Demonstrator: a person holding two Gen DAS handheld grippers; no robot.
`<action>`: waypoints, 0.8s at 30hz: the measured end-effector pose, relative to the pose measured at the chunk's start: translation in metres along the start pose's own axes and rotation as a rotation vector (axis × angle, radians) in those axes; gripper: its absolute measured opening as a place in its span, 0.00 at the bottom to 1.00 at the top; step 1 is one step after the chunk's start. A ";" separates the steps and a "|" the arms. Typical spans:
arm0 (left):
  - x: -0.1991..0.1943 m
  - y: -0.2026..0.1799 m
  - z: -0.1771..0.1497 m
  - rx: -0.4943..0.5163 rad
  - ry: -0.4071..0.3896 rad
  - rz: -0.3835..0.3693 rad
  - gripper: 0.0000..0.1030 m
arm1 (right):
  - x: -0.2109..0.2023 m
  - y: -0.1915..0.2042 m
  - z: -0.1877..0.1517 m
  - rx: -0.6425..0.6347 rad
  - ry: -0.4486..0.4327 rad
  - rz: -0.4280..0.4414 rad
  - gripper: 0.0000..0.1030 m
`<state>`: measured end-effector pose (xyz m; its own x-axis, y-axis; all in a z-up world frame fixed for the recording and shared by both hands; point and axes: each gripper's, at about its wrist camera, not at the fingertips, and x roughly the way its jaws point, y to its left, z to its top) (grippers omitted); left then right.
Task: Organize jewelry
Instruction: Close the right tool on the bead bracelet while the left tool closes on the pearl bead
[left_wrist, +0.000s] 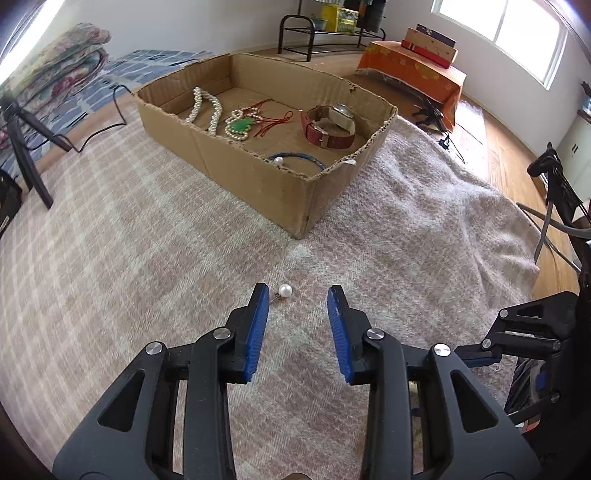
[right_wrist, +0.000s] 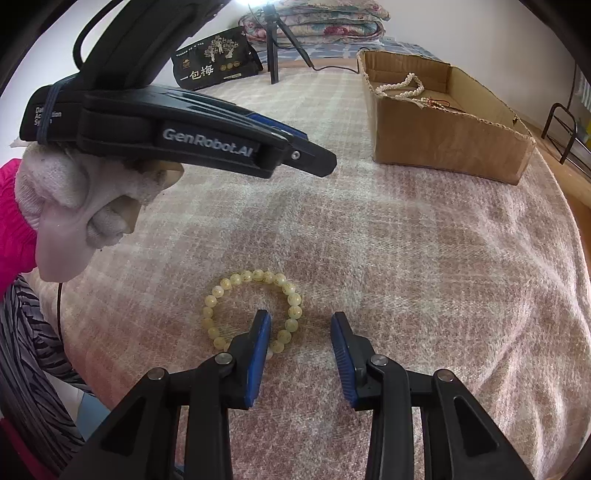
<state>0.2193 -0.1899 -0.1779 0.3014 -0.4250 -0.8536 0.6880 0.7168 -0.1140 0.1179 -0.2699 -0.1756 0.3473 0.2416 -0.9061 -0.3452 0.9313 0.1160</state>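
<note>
Left tongs (left_wrist: 297, 295) and right tongs (right_wrist: 300, 320) spread over plaid blanket (left_wrist: 129, 258); wooden floor (left_wrist: 517, 158) beyond

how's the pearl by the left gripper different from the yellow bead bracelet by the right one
The pearl earring is one white bead on a short pin; the bead bracelet is a closed ring of many yellowish beads. The earring lies clear of the fingers; the bracelet's ring passes under one finger. Both lie on the blanket, outside the box.
</note>
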 end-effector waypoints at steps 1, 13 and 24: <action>0.001 0.000 0.001 0.006 0.000 -0.003 0.32 | 0.000 0.000 0.001 -0.001 0.000 0.001 0.34; 0.022 0.003 0.003 0.051 0.034 -0.012 0.31 | 0.008 0.003 0.008 -0.013 0.009 -0.013 0.34; 0.028 -0.001 -0.002 0.093 0.057 0.010 0.15 | 0.010 0.003 0.010 -0.016 0.011 -0.015 0.34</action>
<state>0.2259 -0.2012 -0.2026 0.2729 -0.3839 -0.8821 0.7441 0.6654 -0.0594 0.1291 -0.2614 -0.1802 0.3430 0.2245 -0.9121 -0.3542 0.9302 0.0957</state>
